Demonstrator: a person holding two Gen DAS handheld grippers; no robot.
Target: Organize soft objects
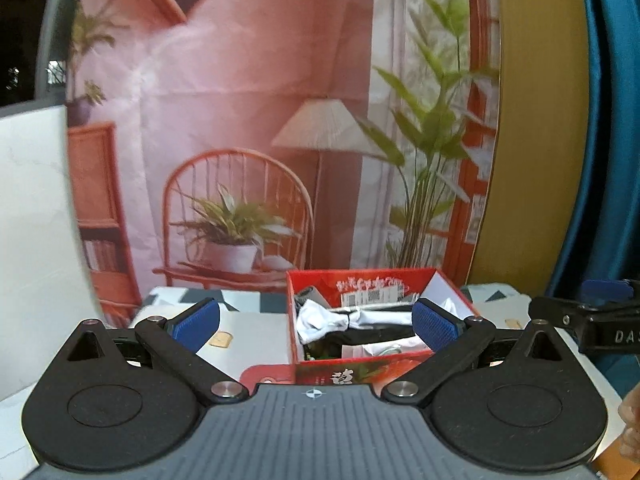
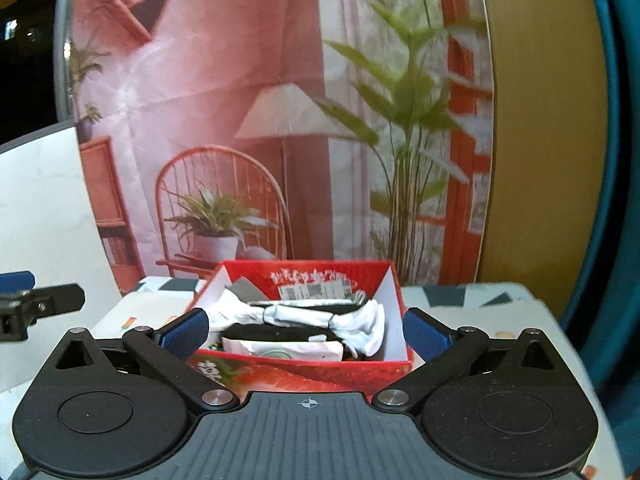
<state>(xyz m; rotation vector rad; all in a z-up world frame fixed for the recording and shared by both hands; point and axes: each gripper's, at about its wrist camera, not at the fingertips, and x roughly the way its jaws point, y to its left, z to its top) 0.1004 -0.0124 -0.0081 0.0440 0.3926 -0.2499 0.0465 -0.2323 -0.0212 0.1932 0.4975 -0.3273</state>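
Lying across the red box [image 2: 304,364] on the worktop [image 2: 480,312], a white rolled cloth [image 2: 304,316] is seen with its long axis running left to right. Both the left gripper [image 1: 316,320] and the right gripper [image 2: 306,334] are held wide apart and empty. The right gripper appears nearer and better centred, though blur hinders certainty.

Looks like a staged recording set, not a real home. Printed backdrop [image 1: 248,120] of a pink room with chair, lamp and plants, creased and hung behind the counter [image 2: 480,304]. Bare cardboard [image 1: 536,120] and blue cloth [image 1: 612,120] beside it. Patterned cover over the counter.
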